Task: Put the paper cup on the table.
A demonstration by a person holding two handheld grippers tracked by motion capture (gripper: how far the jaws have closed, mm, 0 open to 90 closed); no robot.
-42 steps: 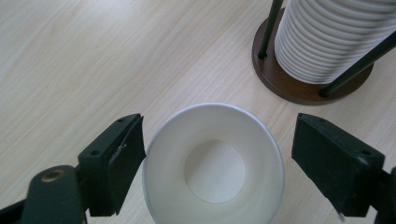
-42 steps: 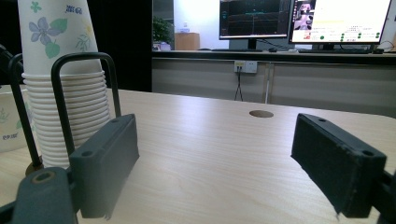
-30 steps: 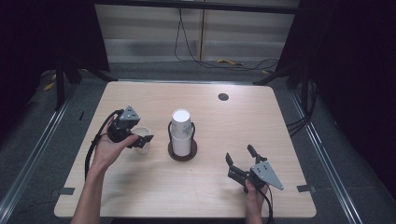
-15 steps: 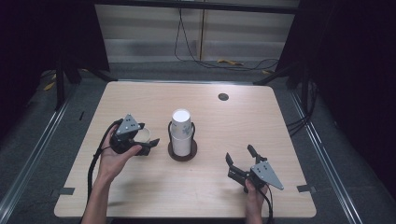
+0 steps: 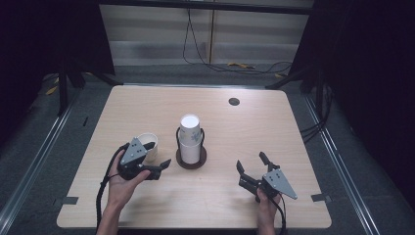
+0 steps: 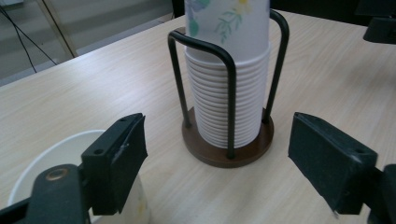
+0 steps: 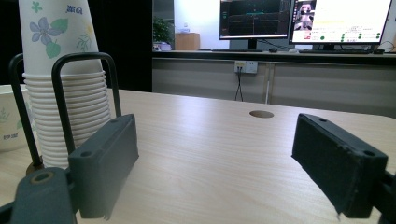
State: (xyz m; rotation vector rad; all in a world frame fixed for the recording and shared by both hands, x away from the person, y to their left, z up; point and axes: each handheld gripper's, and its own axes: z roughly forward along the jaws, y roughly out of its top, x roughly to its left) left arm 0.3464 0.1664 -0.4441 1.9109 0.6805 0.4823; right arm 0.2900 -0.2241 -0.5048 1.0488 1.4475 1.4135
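On the near left part of the wooden table (image 5: pixel 147 103), the left gripper (image 5: pixel 164 165) is held level in the person's left hand (image 5: pixel 122 183), its jaws pointed right toward the stack of paper cups (image 5: pixel 190 137). Its jaws have just been opening and are spread wide with nothing gripped between them. A single paper cup (image 5: pixel 147 145) stands upright on the table just beside that gripper, on its far side; in the left gripper view the cup's rim is seen at the left jaw, outside the gap, and whether it is touched cannot be told. The stack is kept upright in a black wire holder (image 5: pixel 201 138) on a round brown base (image 5: pixel 191 159) near the table's middle, the topmost cup being marked with a flower print. At the near right, well apart from the stack, the right gripper (image 5: pixel 252 165) is held in the right hand (image 5: pixel 266 203), with its jaws parted and nothing between them. A small round hole (image 5: pixel 234 101) is seen at the far right of the table.
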